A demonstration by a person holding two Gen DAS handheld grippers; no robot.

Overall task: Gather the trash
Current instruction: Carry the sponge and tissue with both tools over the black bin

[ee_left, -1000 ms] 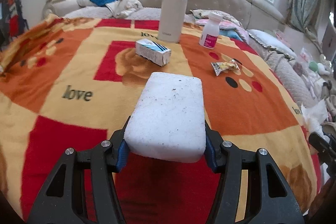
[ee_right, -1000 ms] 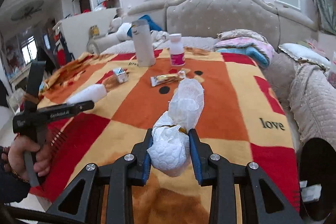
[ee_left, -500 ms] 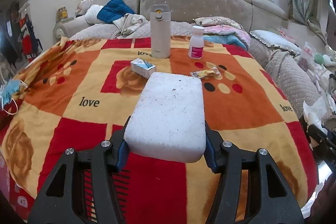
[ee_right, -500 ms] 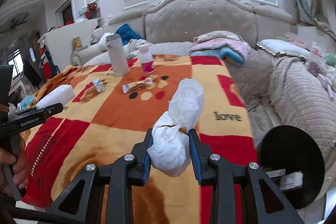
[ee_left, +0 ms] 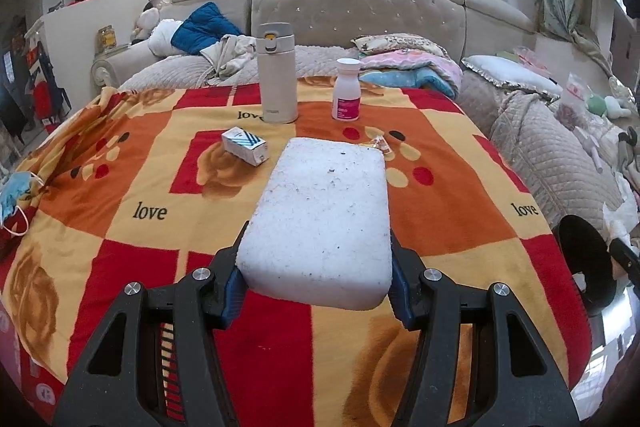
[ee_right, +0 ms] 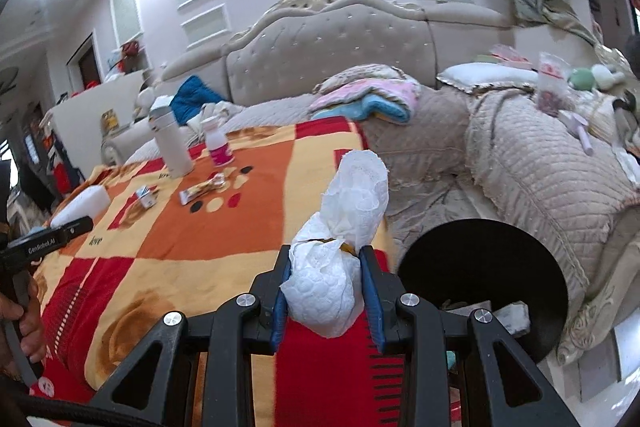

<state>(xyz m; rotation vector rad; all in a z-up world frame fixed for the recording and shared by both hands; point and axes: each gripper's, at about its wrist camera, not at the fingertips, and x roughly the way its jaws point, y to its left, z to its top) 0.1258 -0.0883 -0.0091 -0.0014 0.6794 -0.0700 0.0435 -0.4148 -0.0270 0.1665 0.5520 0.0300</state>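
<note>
A speckled white foam block (ee_left: 320, 223) is clamped in the left gripper (ee_left: 316, 287) above the blanket (ee_left: 120, 227); crumpled white tissue (ee_right: 340, 251) — embossed, bunched — is pinched by the right gripper (ee_right: 326, 295) beside a black bin (ee_right: 484, 283).

A crinkled yellow snack wrapper (ee_left: 379, 143) is mostly hidden behind the speckled white foam block (ee_left: 320, 219); the round black bin (ee_left: 585, 269) (right edge) is cut off, its contents unreadable.
</note>
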